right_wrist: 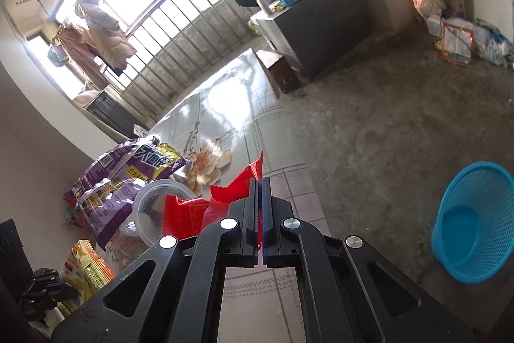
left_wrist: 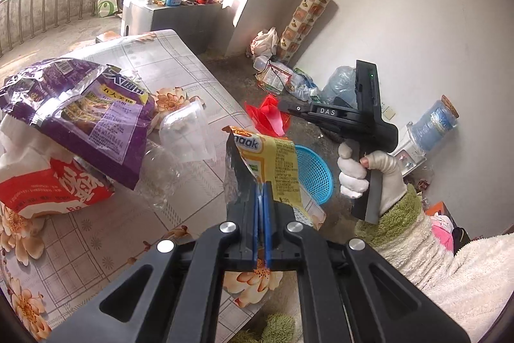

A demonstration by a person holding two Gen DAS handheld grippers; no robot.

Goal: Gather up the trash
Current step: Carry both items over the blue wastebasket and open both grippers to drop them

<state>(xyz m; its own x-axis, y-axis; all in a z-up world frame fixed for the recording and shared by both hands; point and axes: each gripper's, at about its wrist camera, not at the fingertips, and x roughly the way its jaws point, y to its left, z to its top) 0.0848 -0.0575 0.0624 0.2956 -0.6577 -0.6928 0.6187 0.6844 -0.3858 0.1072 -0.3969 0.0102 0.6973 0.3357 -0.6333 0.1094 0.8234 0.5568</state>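
My left gripper [left_wrist: 262,187] is shut on a yellow snack wrapper [left_wrist: 276,163] and holds it up over the table's right edge. My right gripper [right_wrist: 260,182] is shut on a red wrapper [right_wrist: 205,211]; it also shows in the left wrist view [left_wrist: 268,116], held above the floor. A blue mesh basket [right_wrist: 475,227] stands on the floor to the right of the table, also seen in the left wrist view [left_wrist: 313,176]. A purple snack bag [left_wrist: 96,114], a clear plastic cup [left_wrist: 188,130] and a red-and-white bag [left_wrist: 48,182] lie on the table.
The floral-cloth table [left_wrist: 96,246] fills the left. A dark cabinet [right_wrist: 321,31] with bottles stands at the back. Bags and litter [left_wrist: 282,76] lie along the far wall. A water jug [left_wrist: 433,124] sits by the right wall.
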